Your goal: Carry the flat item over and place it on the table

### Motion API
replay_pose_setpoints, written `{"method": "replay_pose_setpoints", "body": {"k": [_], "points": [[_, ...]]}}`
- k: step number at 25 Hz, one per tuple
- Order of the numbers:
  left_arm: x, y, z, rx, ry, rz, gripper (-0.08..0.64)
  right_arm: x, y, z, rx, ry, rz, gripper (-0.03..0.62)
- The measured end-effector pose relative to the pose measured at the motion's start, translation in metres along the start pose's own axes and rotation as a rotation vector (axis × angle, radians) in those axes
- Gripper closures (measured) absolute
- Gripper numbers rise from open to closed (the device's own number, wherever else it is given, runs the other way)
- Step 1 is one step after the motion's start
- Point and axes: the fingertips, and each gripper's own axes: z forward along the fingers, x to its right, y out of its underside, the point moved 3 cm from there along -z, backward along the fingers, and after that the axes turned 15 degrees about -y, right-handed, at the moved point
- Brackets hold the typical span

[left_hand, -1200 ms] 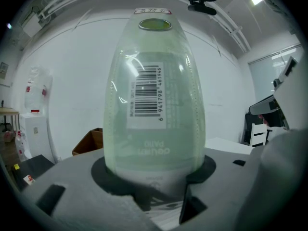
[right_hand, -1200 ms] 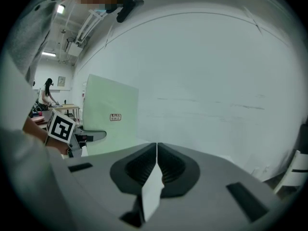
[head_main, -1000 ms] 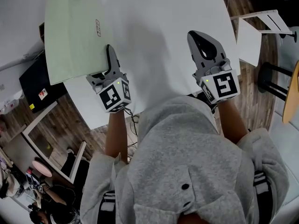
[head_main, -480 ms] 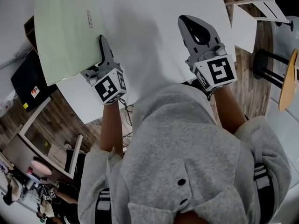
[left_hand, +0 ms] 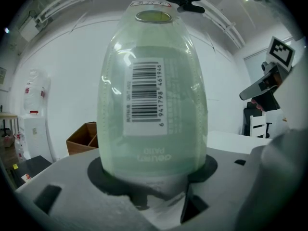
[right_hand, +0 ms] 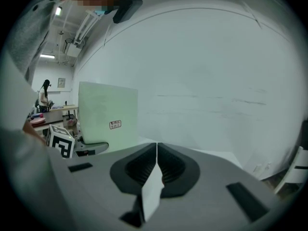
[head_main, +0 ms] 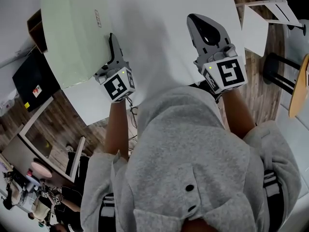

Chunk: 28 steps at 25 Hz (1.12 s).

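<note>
Left tongs (head_main: 112, 42) stand wide and have just been opening, with the green pad (head_main: 72, 37) down between the jaws. There's a dark gap on either side of its foot, so I can see no real pinch on it. The pad sits over the table's (head_main: 159, 62) left edge, rising at a steep tilt from the tongs rather than lying flat. A good part of it hangs out past that edge. Right tongs (head_main: 195, 22) hover over the table's right half, jaws pressed together on nothing, well apart from the pad.

Here's the danger: let go like this and the pad tips whichever way it leans. If it falls away from the table, it goes over the left edge toward the black case (head_main: 34, 81) and the wooden floor (head_main: 253, 100). The top looks smooth, so even a fair drop could skate. I'd say it wants bringing further onto the table and laying down first.

The table is plain white. Beyond its left side there's a cardboard box (left_hand: 82, 138), and off its right edge a white stand (head_main: 256, 30).
</note>
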Motion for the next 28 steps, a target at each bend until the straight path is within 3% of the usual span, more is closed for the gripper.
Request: {"method": "replay_pose_setpoints", "body": {"k": [5, 12, 28], "points": [[0.002, 0.003, -0.001, -0.007, 0.021, 0.054, 0.262, -0.002, -0.004, -0.002, 0.012, -0.002, -0.001, 0.564], [0.004, 0.003, -0.007, -0.028, 0.074, 0.052, 0.242, -0.009, -0.009, -0.009, 0.033, -0.006, -0.008, 0.563], [-0.001, 0.003, -0.027, -0.068, 0.016, 0.084, 0.227, -0.004, -0.007, -0.06, 0.097, -0.019, -0.017, 0.563]]}}
